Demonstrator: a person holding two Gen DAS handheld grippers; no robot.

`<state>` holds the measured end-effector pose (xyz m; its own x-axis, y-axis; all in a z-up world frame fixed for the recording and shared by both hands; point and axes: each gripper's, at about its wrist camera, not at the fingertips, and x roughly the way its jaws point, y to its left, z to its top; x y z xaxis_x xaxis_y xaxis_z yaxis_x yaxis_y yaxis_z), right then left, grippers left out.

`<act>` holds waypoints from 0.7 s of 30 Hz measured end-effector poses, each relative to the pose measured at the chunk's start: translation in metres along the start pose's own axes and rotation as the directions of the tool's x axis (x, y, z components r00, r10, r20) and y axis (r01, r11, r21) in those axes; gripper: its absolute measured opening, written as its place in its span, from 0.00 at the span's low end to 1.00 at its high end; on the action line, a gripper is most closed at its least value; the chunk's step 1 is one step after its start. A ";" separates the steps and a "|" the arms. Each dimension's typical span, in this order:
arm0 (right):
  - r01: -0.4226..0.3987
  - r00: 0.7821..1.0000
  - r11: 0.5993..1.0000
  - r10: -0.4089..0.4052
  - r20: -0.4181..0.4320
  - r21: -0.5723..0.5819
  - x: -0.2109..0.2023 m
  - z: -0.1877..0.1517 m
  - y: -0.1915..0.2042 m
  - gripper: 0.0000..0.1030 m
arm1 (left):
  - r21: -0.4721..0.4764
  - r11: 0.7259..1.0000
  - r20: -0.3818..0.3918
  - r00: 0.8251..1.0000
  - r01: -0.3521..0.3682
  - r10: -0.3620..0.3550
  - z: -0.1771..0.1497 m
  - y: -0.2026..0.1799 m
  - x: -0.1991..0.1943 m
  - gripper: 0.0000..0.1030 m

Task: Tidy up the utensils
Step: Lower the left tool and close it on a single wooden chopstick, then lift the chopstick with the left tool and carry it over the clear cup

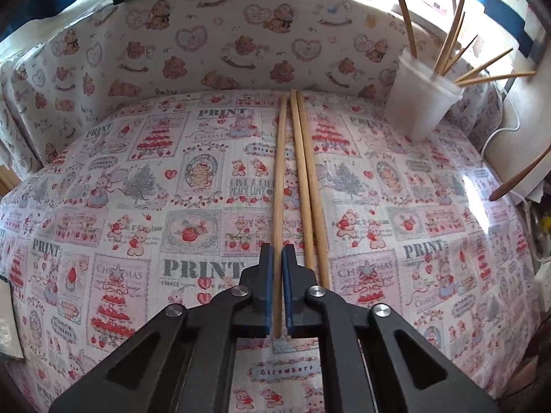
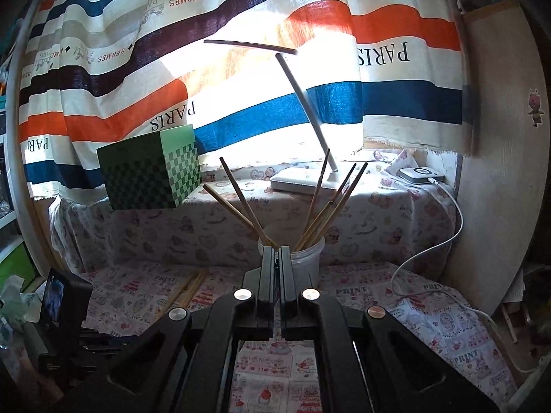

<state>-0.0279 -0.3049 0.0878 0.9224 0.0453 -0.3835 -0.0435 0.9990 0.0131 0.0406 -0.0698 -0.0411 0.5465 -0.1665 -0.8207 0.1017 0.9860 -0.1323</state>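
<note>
Left hand-held gripper [image 1: 278, 258] clamps the near end of one chopstick [image 1: 279, 172], its length running straight ahead; the cup [image 1: 422, 103] stands far-right of it. Right hand-held gripper [image 2: 277, 253], clenched empty, faces that cup.

**Around the table: cloth, curtain, lamp, box**

Printed tablecloth [image 1: 137, 179] with bunnies, strawberries and "PRINT" lettering. Behind it, teddy-bear fabric [image 1: 206, 41] draped over the ledge. Striped curtain [image 2: 241, 10] in orange, blue, dark and cream, lettered "PARIS", backlit. Green checkered box [image 2: 151, 172] on the ledge at left. White desk lamp [image 2: 303, 179] beside it, arm tilted. Small white device [image 2: 416, 174] at right, white cable [image 2: 454, 227] plugged in, trailing down.
</note>
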 end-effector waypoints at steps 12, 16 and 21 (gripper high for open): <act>-0.035 0.999 0.999 0.035 0.006 -0.019 -0.020 0.010 0.008 0.02 | -0.013 1.000 0.331 0.943 -0.006 0.010 0.009 0.011 -0.117 0.04; -0.055 0.998 0.998 0.055 0.003 -0.033 -0.029 0.011 0.014 0.02 | -0.006 1.000 0.347 0.938 0.008 -0.005 0.010 0.013 -0.134 0.04; -0.051 0.998 0.997 0.052 0.020 -0.055 -0.041 0.016 0.017 0.02 | -0.007 1.000 0.356 0.934 0.001 0.002 0.009 0.010 -0.144 0.04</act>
<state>-0.0600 -0.2897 0.1186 0.9265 0.0973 -0.3635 -0.1114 0.9936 -0.0180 -0.0291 -0.0359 0.0807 0.8068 -0.1580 -0.5693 0.0966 0.9859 -0.1367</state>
